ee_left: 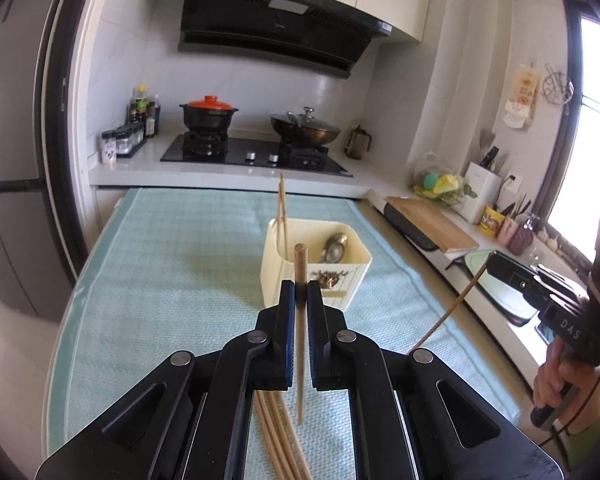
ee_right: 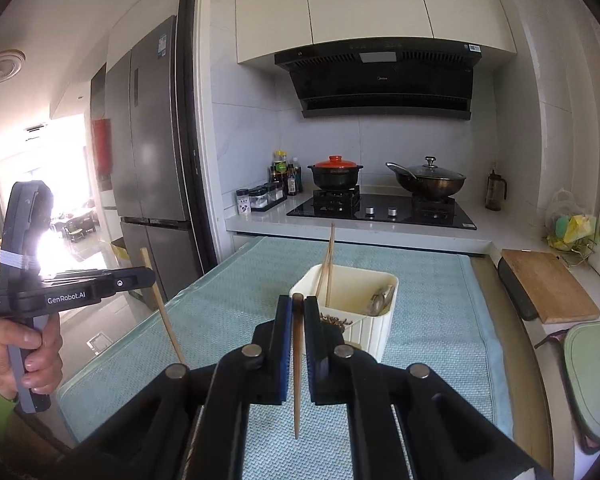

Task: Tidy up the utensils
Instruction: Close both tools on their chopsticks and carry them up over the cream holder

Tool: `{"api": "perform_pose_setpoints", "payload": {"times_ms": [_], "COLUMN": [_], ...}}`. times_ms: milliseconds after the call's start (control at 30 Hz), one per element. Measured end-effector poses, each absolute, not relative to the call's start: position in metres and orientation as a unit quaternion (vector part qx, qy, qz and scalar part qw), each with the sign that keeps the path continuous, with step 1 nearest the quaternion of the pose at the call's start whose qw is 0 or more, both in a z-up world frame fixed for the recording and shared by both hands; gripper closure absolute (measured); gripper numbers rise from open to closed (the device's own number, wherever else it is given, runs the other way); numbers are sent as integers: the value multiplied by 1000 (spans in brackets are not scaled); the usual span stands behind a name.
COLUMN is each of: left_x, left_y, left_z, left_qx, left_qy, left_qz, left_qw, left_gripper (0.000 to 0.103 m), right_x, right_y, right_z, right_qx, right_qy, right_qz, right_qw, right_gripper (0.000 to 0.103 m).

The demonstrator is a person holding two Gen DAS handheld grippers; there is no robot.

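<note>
— Wooden chopstick (ee_left: 300,320) clenched in the left gripper (ee_left: 301,292), just short of the cream holder (ee_left: 312,276); the right gripper (ee_right: 298,312)?

— Clamped on a darker chopstick (ee_right: 297,360), also before the holder; two chopsticks (ee_right: 327,268) stand inside it.

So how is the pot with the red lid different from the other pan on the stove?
The red-lidded pot is black and deep with an orange-red lid; the wok is wider and shallower with a see-through glass lid. The pot sits on the left burner, the wok on the right. Both are covered and sit on the stove.
</note>
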State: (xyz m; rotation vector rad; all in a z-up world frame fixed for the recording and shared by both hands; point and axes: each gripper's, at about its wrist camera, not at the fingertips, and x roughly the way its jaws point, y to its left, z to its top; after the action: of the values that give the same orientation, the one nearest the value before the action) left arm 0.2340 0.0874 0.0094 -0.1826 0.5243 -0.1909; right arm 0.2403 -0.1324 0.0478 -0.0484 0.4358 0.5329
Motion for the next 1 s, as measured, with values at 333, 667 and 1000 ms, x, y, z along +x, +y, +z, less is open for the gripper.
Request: {"api": "perform_pose_setpoints", "payload": {"times_ms": [333,667,1000], "left_x": [270,335,423], "left_y": [88,68,51], "left_z": [45,112,69], "left_qx": [-83,-57,-67], "left_qy": [229,166,209], "left_qz": [-93,-80,-69], "left_qw": [965,981,973], "left_gripper": [99,99,100], "right_x": [269,330,417], "right_y": [-128,-110,-80], "right_z": [79,148,127], "right_qx": [-38,-57,-63], "right_qy": [197,140,159], "right_qz": [256,250,256], "right_qw": [946,956,951], "right_gripper": [97,97,97]}}
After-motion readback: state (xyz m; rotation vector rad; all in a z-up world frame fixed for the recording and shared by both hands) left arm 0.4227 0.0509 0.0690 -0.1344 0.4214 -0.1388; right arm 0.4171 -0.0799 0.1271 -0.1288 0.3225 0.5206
